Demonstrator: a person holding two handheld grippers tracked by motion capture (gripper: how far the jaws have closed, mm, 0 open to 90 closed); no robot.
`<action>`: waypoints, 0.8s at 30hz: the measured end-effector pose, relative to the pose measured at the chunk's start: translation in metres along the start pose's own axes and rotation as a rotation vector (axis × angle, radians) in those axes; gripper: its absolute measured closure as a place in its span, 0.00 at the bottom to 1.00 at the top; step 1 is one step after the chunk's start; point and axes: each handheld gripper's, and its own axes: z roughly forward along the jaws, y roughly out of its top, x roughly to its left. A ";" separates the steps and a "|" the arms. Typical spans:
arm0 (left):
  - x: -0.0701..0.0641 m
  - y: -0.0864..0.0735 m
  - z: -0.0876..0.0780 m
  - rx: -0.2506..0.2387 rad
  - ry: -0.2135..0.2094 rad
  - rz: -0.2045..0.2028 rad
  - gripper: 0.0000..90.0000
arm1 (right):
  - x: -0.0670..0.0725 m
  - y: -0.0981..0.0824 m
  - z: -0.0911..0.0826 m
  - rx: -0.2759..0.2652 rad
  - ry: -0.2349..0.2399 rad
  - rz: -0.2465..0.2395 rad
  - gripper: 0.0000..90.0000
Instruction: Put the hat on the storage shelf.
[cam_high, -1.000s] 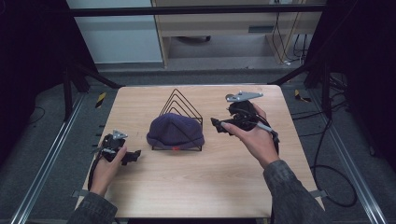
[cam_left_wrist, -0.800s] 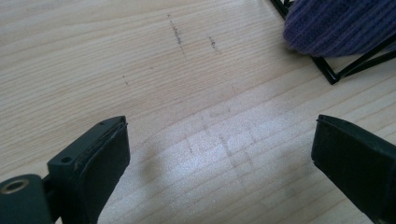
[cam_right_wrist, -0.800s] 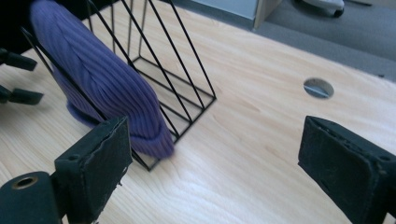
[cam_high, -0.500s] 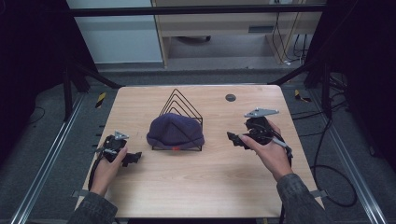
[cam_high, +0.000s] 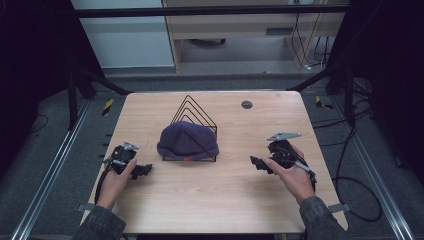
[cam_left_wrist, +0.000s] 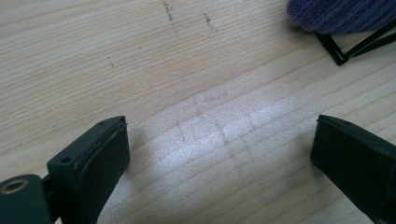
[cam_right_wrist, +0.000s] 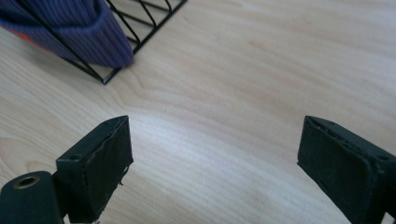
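We find the left gripper (cam_high: 141, 171) resting wide open at the table's (cam_high: 210, 200) eight o'clock. The purple beanie (cam_high: 187, 140) sits draped on the black wire rack (cam_high: 194, 113) at centre. The right gripper (cam_high: 257, 163), at four o'clock, gapes wide, empty. We judge the hat placed; the next move calls for withdrawal only.

Both forearms reach in from the near edge, the left gripper (cam_high: 141, 171) low at near left and the right gripper (cam_high: 258, 162) at near right, each with jaws spread wide and empty.
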 end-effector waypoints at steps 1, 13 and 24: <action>0.000 0.000 0.000 0.000 -0.001 -0.002 0.04 | -0.001 -0.003 0.002 0.007 -0.001 -0.001 0.12; 0.000 -0.002 0.001 -0.002 -0.018 -0.011 0.01 | -0.014 -0.030 0.023 0.056 -0.018 0.060 0.12; 0.000 -0.002 0.002 -0.003 -0.022 -0.009 0.00 | -0.026 -0.037 0.030 0.062 -0.077 0.113 0.13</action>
